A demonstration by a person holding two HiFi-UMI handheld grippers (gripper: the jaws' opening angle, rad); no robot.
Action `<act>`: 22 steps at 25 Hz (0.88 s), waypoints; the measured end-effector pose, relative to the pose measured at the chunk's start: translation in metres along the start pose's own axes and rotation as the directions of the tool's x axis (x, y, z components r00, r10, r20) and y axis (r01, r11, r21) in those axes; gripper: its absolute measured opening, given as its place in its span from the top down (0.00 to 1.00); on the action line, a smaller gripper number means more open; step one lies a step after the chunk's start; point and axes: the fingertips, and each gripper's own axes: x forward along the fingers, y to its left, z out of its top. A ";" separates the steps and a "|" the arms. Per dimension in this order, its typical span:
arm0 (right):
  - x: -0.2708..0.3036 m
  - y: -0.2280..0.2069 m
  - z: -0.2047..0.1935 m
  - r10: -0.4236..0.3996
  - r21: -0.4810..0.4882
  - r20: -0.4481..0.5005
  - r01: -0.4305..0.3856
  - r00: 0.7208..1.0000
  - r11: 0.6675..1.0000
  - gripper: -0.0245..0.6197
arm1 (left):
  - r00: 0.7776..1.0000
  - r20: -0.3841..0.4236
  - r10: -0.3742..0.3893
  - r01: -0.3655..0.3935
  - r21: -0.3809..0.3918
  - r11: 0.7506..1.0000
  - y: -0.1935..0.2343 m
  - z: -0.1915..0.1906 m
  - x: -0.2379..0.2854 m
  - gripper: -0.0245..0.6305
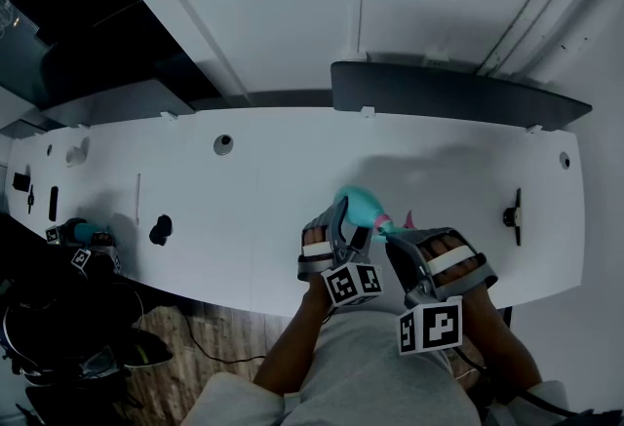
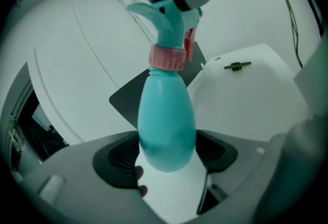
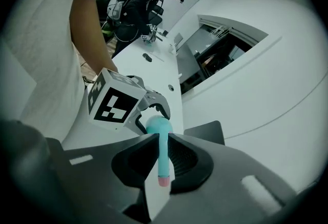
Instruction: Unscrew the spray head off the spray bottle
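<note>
A turquoise spray bottle (image 1: 359, 205) is held in the air over the front of the white table (image 1: 244, 210). My left gripper (image 1: 336, 224) is shut on its rounded body (image 2: 166, 120), both pads pressing its sides. A pink collar (image 2: 167, 58) joins the body to the turquoise spray head (image 2: 166, 18), which has a pink trigger. My right gripper (image 1: 398, 234) comes in from the right and is shut on the spray head (image 3: 163, 154), its jaws narrow around it. In the right gripper view the left gripper's marker cube (image 3: 115, 102) shows just behind the bottle body (image 3: 159, 125).
A dark flat panel (image 1: 448, 93) stands at the table's far edge. On the table lie a black knob (image 1: 161, 229), a black bolt-like part (image 1: 514, 215) and a round hole (image 1: 223, 143). Small gear (image 1: 78, 239) sits at the left end. Another person (image 3: 143, 2) stands beyond the table's far end.
</note>
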 end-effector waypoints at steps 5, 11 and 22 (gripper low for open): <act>-0.015 -0.007 0.003 -0.017 0.014 0.062 0.017 0.998 1.000 0.88 | 1.000 -0.021 0.003 -0.004 -0.057 0.998 0.007 -0.009 0.002 0.44; -0.040 -0.014 0.012 -0.054 0.084 0.161 0.041 0.986 0.996 0.88 | 0.999 -0.048 0.004 -0.011 -0.161 0.987 0.017 -0.024 0.003 0.44; -0.098 -0.050 -0.021 -0.310 0.498 0.291 0.133 0.905 0.857 0.88 | 0.996 -0.086 0.009 -0.058 -0.597 0.800 0.056 -0.072 -0.001 0.44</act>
